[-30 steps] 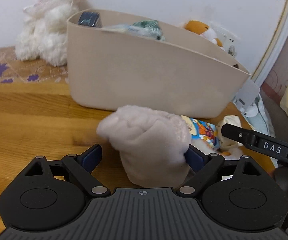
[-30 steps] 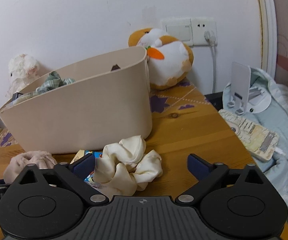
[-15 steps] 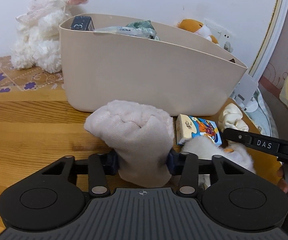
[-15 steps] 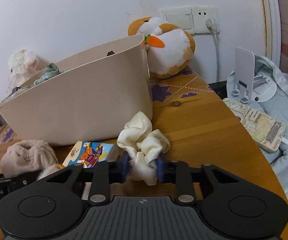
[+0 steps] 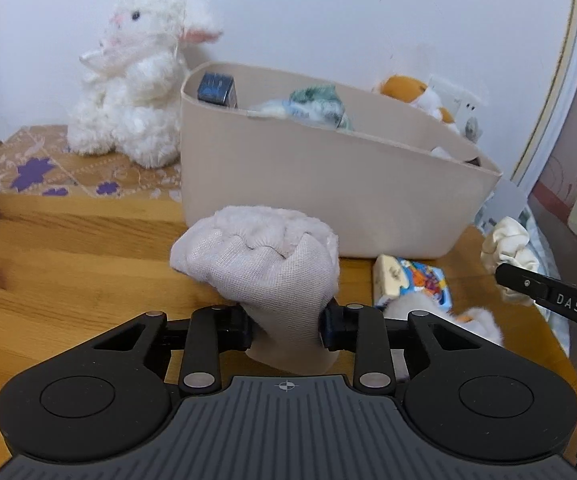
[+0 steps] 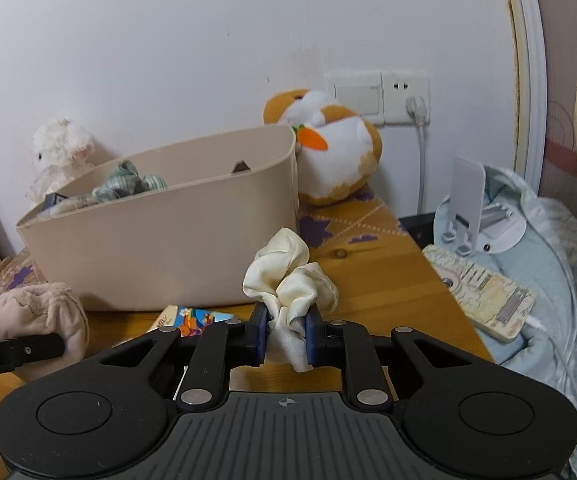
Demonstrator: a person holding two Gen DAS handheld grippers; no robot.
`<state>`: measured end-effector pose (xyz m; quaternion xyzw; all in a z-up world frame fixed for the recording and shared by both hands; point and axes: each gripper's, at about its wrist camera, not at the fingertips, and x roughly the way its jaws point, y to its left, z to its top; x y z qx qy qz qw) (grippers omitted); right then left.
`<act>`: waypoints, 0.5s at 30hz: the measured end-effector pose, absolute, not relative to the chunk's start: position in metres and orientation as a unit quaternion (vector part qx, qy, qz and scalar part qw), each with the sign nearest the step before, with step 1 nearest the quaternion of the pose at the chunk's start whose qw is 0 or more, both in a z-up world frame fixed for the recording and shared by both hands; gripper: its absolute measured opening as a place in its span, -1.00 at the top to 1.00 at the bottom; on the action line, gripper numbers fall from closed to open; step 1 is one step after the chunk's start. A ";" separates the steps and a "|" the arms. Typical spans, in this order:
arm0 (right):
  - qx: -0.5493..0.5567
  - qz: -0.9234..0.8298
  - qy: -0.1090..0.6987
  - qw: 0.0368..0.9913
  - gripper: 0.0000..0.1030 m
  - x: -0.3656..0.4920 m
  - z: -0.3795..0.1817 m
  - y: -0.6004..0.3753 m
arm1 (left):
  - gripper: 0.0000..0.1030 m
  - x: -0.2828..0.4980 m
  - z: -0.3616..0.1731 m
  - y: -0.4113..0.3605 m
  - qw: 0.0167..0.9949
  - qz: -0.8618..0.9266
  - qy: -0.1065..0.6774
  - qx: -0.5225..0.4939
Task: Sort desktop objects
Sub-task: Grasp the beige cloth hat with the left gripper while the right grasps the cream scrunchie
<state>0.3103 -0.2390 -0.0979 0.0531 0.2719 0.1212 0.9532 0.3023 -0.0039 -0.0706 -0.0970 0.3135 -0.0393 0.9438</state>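
Observation:
My left gripper [image 5: 286,326] is shut on a rolled pale pink sock [image 5: 264,264] and holds it above the wooden desk, in front of the beige storage bin [image 5: 328,192]. My right gripper [image 6: 286,334] is shut on a cream satin scrunchie [image 6: 288,276] and holds it off the desk to the right of the bin [image 6: 168,248]. The sock also shows in the right wrist view [image 6: 36,318], and the scrunchie in the left wrist view [image 5: 508,252]. The bin holds a green plaid cloth [image 6: 124,186] and a dark blue box [image 5: 216,90].
A small colourful cartoon box [image 5: 412,280] and a furry white-orange toy [image 5: 444,318] lie on the desk [image 5: 68,260] before the bin. A white lamb plush [image 5: 136,76] and an orange hamster plush [image 6: 328,156] stand behind. A phone [image 6: 484,296] and stand [image 6: 476,208] lie right.
Both grippers closed, the left on the sock and the right on the scrunchie, then lifted them off the desk. The views now sit higher, showing into the bin.

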 end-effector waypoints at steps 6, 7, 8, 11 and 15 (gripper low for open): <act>0.038 0.118 0.239 0.963 0.67 0.296 -0.078 -0.240 | 0.39 0.285 -0.050 -0.001 0.956 -0.036 0.276 -0.090; 0.038 0.119 0.234 0.964 0.67 0.295 -0.074 -0.241 | 0.39 0.283 -0.045 -0.001 0.958 -0.035 0.269 -0.089; 0.038 0.120 0.228 0.966 0.67 0.293 -0.070 -0.241 | 0.39 0.282 -0.041 0.000 0.960 -0.034 0.263 -0.089; 0.031 0.122 0.209 0.970 0.67 0.288 -0.056 -0.240 | 0.39 0.279 -0.026 0.003 0.966 -0.032 0.242 -0.089; 0.016 0.125 0.185 0.975 0.67 0.287 -0.036 -0.235 | 0.39 0.281 -0.006 0.006 0.973 -0.027 0.216 -0.083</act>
